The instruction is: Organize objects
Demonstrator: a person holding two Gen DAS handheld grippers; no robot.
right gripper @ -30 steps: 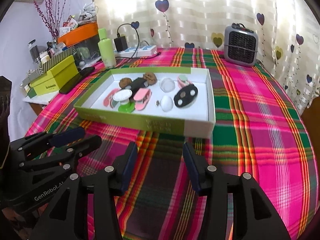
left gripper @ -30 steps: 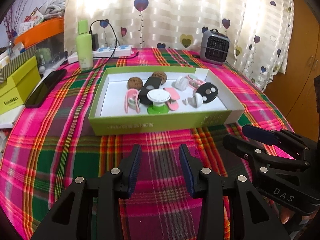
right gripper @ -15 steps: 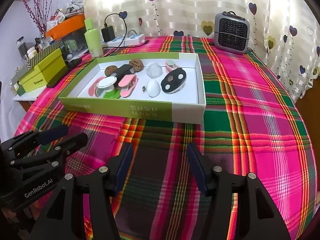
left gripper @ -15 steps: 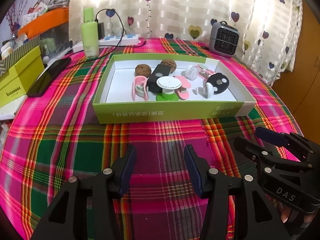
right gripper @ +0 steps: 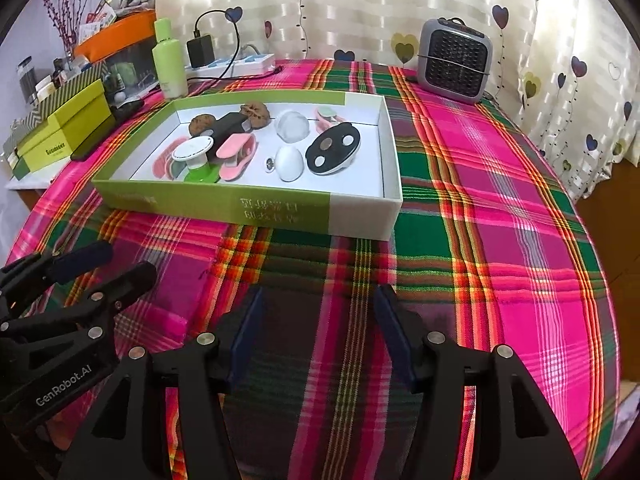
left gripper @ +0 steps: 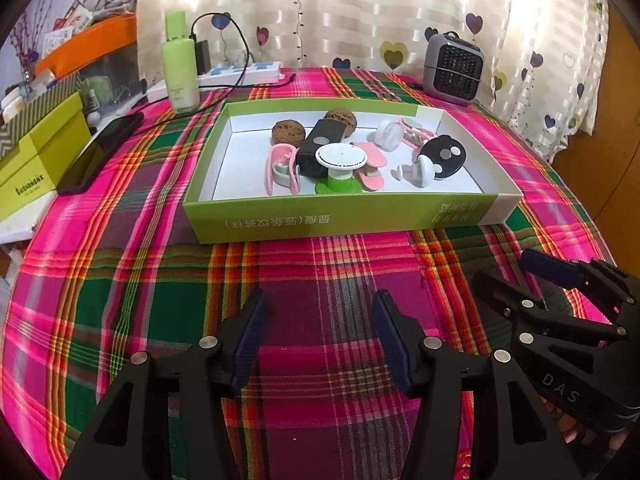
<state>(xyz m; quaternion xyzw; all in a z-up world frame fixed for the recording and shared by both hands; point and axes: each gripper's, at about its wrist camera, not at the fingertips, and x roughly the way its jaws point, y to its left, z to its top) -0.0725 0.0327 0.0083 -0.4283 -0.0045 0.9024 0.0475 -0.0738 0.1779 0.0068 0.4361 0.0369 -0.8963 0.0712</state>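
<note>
Both claws, left claw & right claw, wide open w/ nothing in them, hovering over the plaid counter near its front edge. Green tray of small bits sits mid-counter; heater at back edge by heart curtains.

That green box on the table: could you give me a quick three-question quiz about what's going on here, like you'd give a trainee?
1. True or false: the left gripper and the right gripper are both open and hold nothing.
2. Multiple choice: where do the two walnuts lie? A) on the tablecloth B) in the box C) on the heater
3. Fill in: the white disc stands on a ____ base.

Key: 1 true; 2 B; 3 green
</note>
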